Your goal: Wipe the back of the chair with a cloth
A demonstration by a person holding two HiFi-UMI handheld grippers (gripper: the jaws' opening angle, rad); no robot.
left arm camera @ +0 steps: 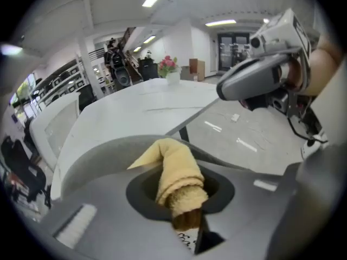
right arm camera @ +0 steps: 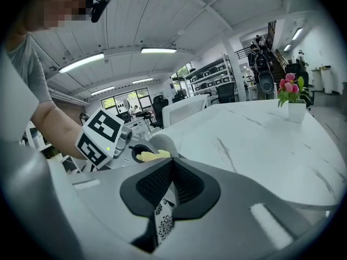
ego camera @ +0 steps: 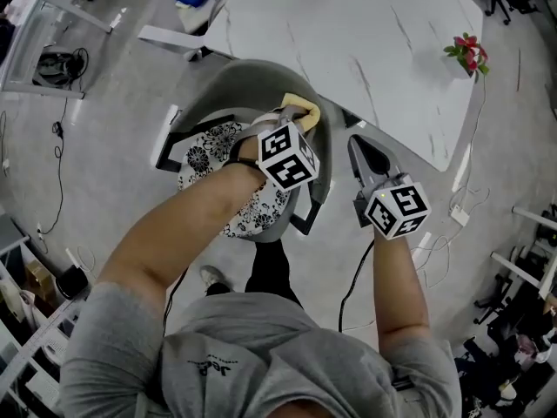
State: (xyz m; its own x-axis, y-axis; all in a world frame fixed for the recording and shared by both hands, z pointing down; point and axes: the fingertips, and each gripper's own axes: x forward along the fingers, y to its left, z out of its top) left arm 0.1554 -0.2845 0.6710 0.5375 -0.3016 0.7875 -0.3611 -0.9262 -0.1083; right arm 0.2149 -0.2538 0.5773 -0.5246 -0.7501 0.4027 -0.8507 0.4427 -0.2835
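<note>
Your left gripper point(left arm camera: 184, 213) is clamped on the yellow cloth point(left arm camera: 176, 169). The free end sticks out past the jaws, so that is the part that can rub. In the head view the cloth sits at the top edge of the grey chair point(ego camera: 252, 81) back, on the side near the white table point(ego camera: 348, 33). Looks like wiping is under way, near the rim.

Your right gripper point(right arm camera: 172, 172) has its jaws together with nothing in them. It hangs just right of the chair, clear of it, so it's likely only parked out of the way.

The patterned cushion point(ego camera: 204, 155) is on the seat and not involved.

Writing: none readable. The cubes carry marker patterns only, and the print on your shirt is too small to read.
</note>
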